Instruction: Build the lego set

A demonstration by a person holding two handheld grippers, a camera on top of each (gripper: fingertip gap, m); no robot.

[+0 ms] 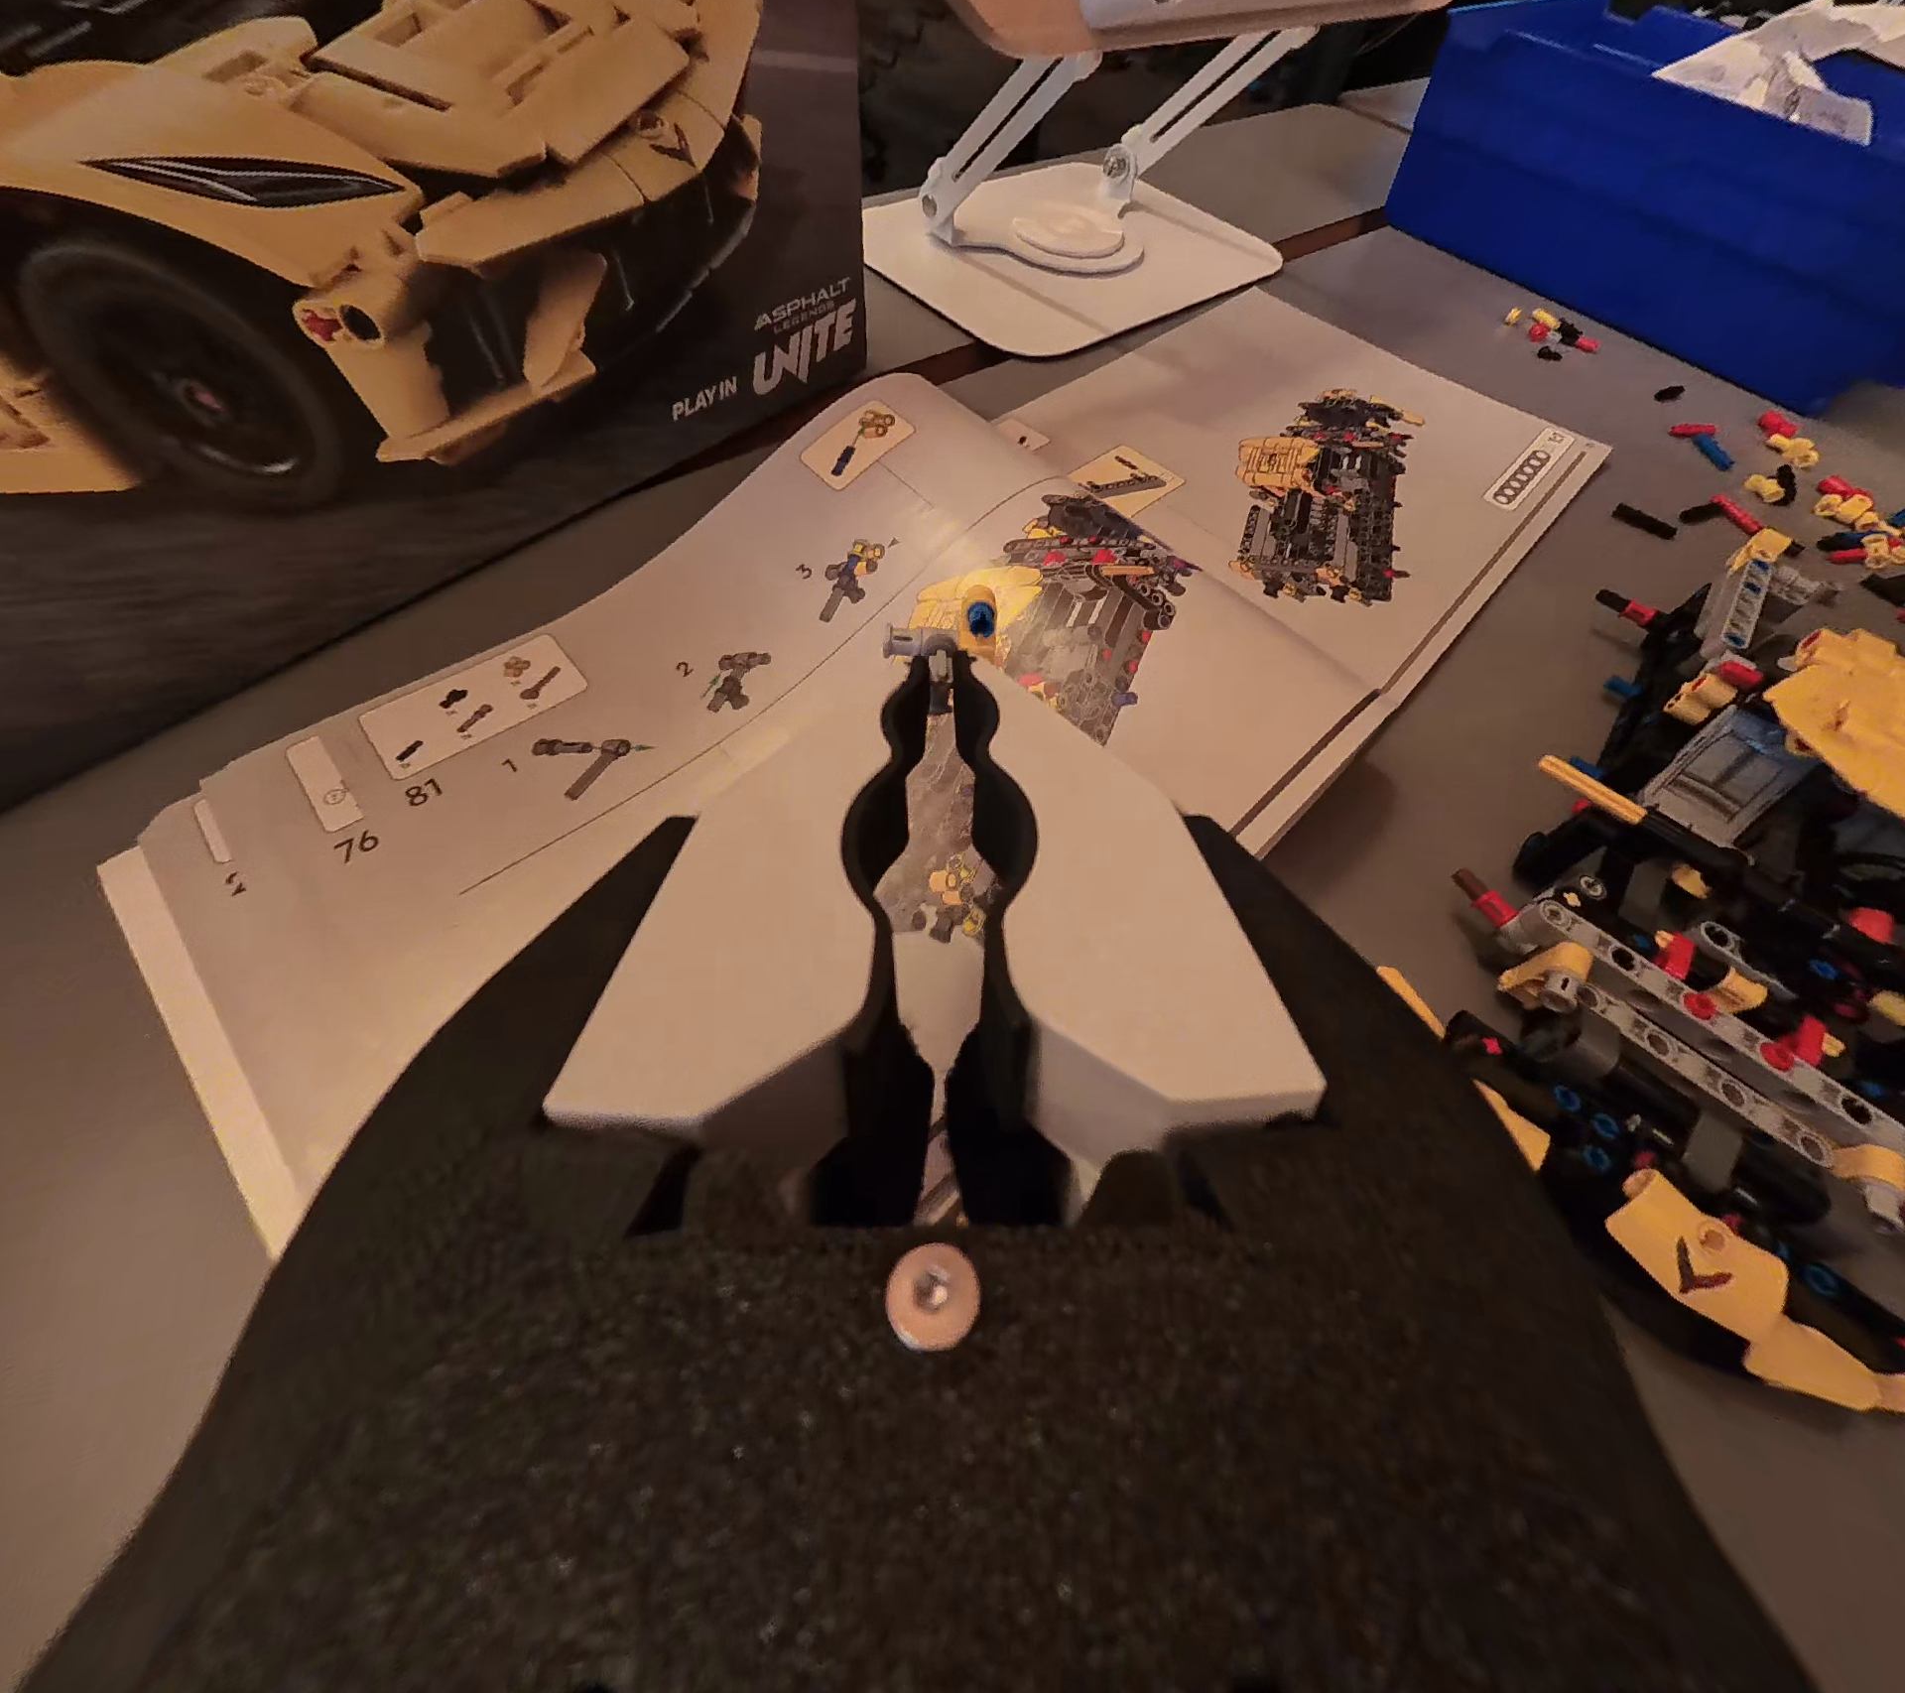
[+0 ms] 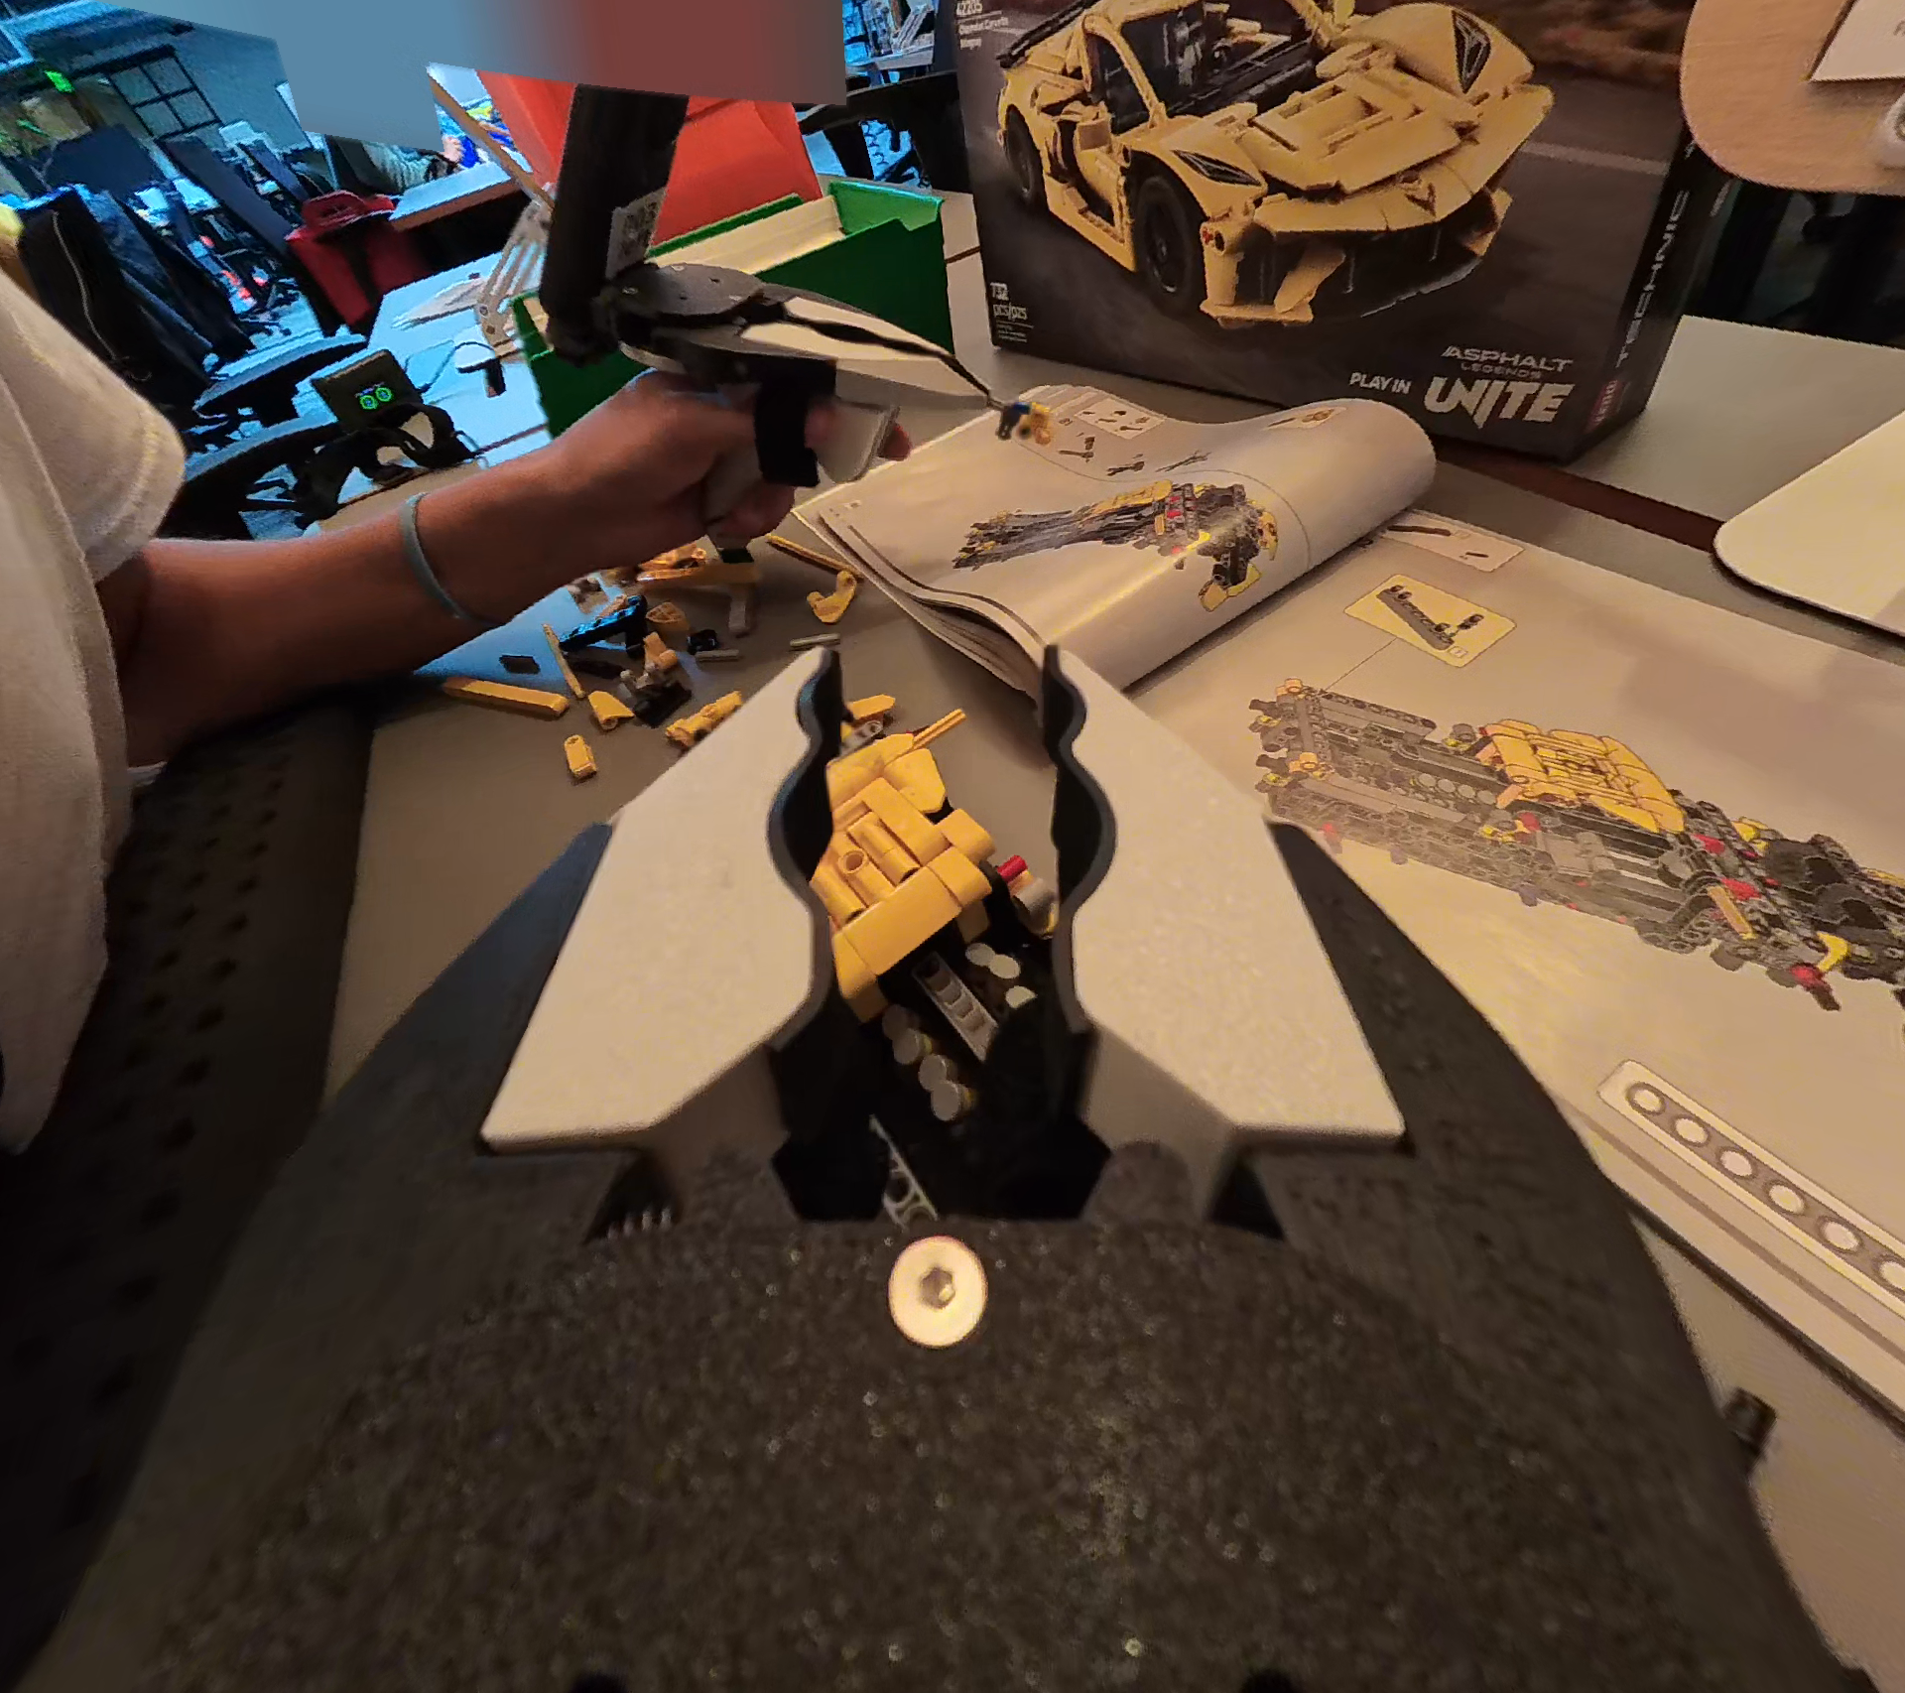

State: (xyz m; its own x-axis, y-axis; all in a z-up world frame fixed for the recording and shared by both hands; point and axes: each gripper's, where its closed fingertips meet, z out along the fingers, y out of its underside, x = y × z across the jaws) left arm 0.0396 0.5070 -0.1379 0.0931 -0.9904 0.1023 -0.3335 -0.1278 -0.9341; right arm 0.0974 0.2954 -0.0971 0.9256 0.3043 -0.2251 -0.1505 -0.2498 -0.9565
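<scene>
In the left wrist view, a small grey and blue piece [image 1: 943,631] is pinched at the tips of the left gripper [image 1: 936,672], above the open instruction booklet [image 1: 660,664]; the partly built car [image 1: 1742,953] lies to the right (loose pins beyond it). In the right wrist view, the right gripper [image 2: 938,674] is seen spread wide over the yellow car assembly [image 2: 907,860], without contact. The set's box [image 2: 1340,128] stands behind.

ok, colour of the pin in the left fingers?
Blue pin on a grey connector; clearest in the left wrist view.
</scene>
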